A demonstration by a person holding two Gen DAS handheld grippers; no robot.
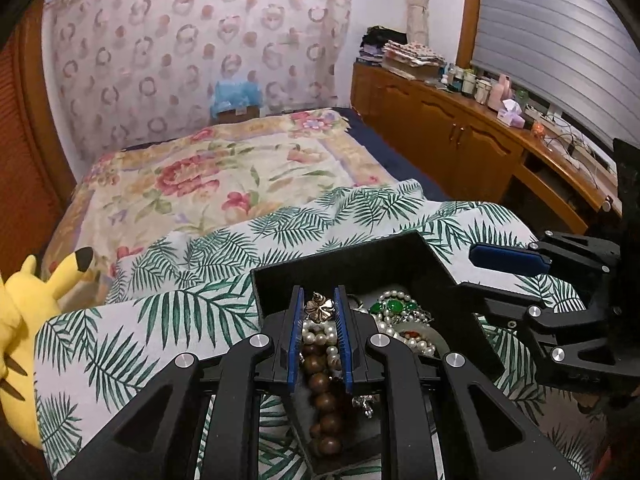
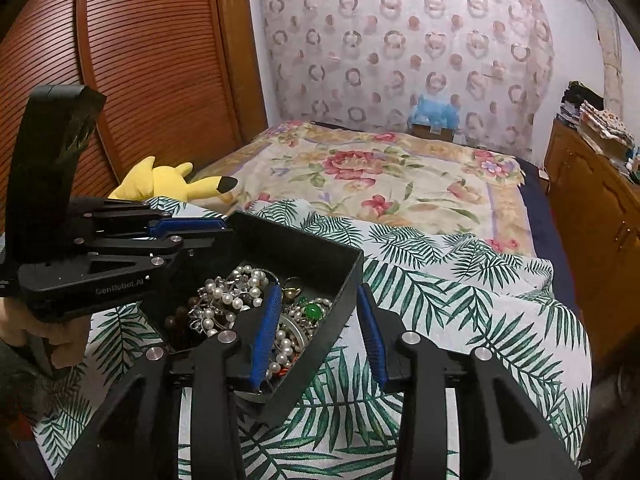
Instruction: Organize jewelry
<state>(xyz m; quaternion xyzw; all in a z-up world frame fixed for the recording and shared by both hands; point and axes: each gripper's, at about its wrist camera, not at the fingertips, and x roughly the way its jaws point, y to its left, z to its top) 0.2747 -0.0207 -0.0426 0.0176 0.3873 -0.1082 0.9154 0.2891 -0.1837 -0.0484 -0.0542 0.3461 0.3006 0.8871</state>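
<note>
While my left claw (image 1: 319,334) stood narrowly parted over beads (image 1: 326,396), gripping nothing, I watched. My right claw (image 2: 320,330) gaped, straddling the box wall (image 2: 338,312).

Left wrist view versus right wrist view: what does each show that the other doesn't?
Only the left wrist view shows the brown wooden beads running between the left gripper fingers, and the cluttered wooden counter. Only the right wrist view shows the right gripper straddling the black box wall, and the slatted wardrobe. Both show the green stone, pearls, Pikachu plush and leaf-print cloth.
</note>
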